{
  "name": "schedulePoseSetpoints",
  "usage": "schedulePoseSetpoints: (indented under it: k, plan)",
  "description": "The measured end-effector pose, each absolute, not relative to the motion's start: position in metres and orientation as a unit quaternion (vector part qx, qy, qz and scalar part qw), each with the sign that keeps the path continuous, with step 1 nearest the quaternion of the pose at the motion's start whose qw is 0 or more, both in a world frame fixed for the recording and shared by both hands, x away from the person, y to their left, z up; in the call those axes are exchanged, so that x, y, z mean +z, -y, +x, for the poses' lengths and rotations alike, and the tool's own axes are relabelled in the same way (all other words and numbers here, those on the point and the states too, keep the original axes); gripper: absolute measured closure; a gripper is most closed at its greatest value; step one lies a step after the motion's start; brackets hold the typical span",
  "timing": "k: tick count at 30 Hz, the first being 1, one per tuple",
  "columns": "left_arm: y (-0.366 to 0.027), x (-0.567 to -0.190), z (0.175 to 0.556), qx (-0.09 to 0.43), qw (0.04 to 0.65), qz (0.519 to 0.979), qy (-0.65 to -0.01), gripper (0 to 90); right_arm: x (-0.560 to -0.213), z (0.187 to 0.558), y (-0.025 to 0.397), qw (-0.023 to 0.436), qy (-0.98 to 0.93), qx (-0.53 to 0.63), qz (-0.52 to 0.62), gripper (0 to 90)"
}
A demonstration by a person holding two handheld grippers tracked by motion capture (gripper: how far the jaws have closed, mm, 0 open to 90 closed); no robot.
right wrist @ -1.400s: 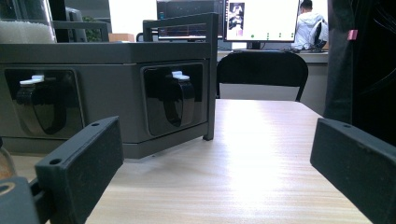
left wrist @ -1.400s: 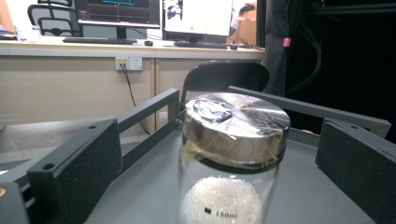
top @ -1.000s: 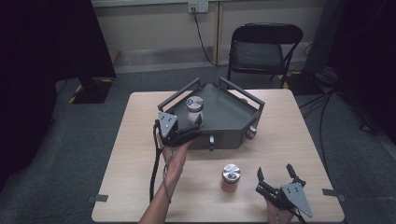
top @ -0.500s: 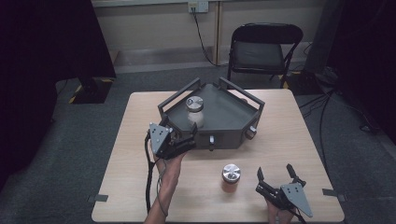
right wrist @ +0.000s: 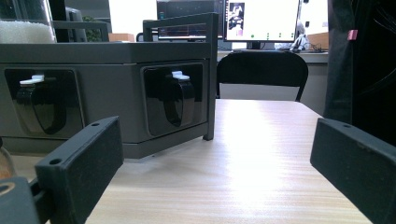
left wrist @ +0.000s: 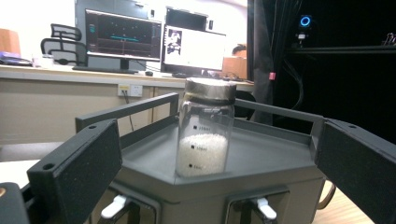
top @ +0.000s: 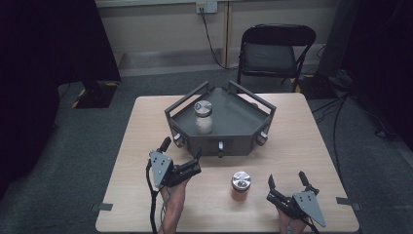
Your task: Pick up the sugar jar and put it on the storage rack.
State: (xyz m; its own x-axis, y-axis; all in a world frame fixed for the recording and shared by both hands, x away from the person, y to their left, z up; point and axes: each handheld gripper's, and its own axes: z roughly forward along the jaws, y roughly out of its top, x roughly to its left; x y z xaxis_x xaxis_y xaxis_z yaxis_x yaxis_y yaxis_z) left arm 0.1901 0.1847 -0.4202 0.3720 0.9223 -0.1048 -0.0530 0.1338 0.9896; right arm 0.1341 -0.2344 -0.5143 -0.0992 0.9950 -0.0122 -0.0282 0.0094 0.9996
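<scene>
While both claws rest low over the pale wooden desk (top: 146, 126), each stands with its jaws spread wide and nothing between them. Just ahead of the left claw (top: 181, 155) sits the dark grey five-sided metal tray (top: 243, 119) with raised rails, near but apart from the jaw tips. On the tray floor, straight ahead of this claw, stands an upright clear glass jar of white grains with a silver lid (top: 203, 117); in the left gripper view the jar (left wrist: 204, 128) shows between the two jaws, farther off. The right claw (top: 287, 180) hovers near the desk's front edge. Just to its left, between the two claws, stands a small jar with a silver lid and orange-brown contents (top: 240, 185), touching neither. A black folding chair (top: 272, 53) stands beyond the desk.
</scene>
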Motion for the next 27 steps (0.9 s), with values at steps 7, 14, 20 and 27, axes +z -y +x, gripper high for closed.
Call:
schedulePoseSetpoints:
  k: [7,14,20,27]
  plan:
    - [-0.191,-0.435,0.179,0.362,0.637,0.537,-0.419,0.4,-0.514,0.134,0.234,0.484,-0.520,0.528,0.465,1.7]
    - [-0.186,-0.461,0.167,0.374,0.622,0.532,-0.435,0.5,-0.514,0.134,0.234,0.484,-0.520,0.528,0.465,1.7]
    - [-0.189,-0.478,0.161,0.390,0.615,0.526,-0.440,0.5,-0.514,0.134,0.234,0.484,-0.520,0.528,0.465,1.7]
    - [-0.187,-0.495,0.158,0.406,0.591,0.537,-0.445,0.1,-0.514,0.134,0.234,0.485,-0.519,0.528,0.465,1.7]
